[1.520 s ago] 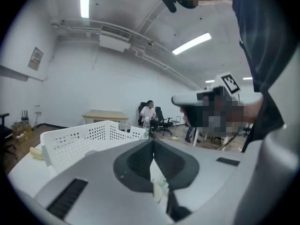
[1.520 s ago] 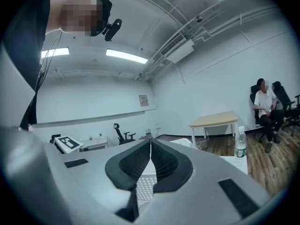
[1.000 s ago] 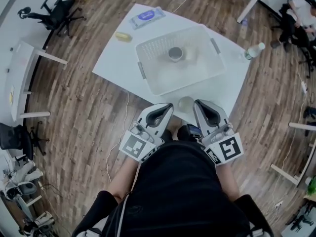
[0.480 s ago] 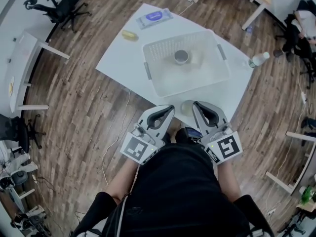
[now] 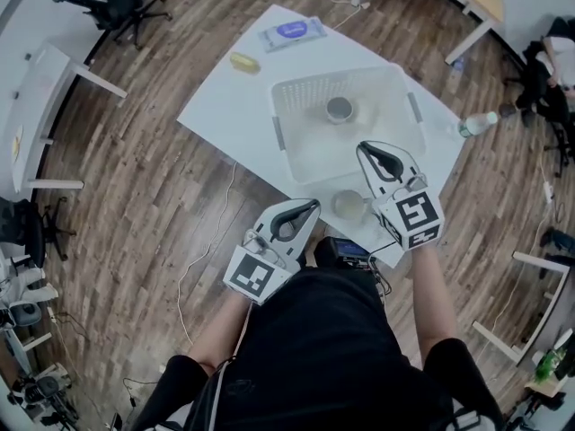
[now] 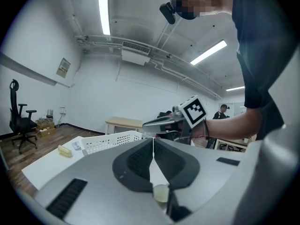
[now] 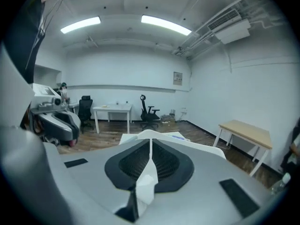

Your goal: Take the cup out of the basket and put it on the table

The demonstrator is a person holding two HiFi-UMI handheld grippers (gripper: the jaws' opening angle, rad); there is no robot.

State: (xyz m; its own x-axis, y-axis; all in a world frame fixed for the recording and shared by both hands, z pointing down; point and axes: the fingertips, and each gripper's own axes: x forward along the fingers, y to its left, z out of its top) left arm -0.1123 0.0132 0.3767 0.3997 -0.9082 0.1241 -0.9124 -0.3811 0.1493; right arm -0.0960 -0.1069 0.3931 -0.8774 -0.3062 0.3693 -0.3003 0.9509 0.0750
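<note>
A: Nearest the body?
B: Left gripper [image 5: 312, 206], held low at the near edge of the white desk [image 5: 225, 106]. Jaws pressed together, nothing between.
A: And just past it?
B: A pale round container [image 5: 349, 206], standing on the desk's near corner, just right of the left gripper's tips and between the two grippers. Touched by neither.
A: Right gripper [image 5: 362, 147]?
B: Farther out than the left, jaws likewise closed flat on each other, empty. Tips showing over the near right part of the white basket [image 5: 305, 92] in the head view; above the rim or inside, impossible to tell.
A: The cup [image 5: 339, 109]?
B: Inside the basket, opening up, toward the far wall and about midway across. Beyond the right gripper's tips and a little to their left, clearly apart, no contact. Well apart from the left gripper, with the basket's near wall and the pale container in between.
A: Beyond the basket?
B: A small yellow thing [image 5: 243, 62] on the desk by the basket's far left corner, then a wipes pack [image 5: 294, 32] at the desk's far corner. A clear bottle [image 5: 476, 125] lying by the right corner; on the desk or off it, hard to say. Farthest, an office chair [image 5: 126, 12] on the wooden floor [image 5: 135, 196].
</note>
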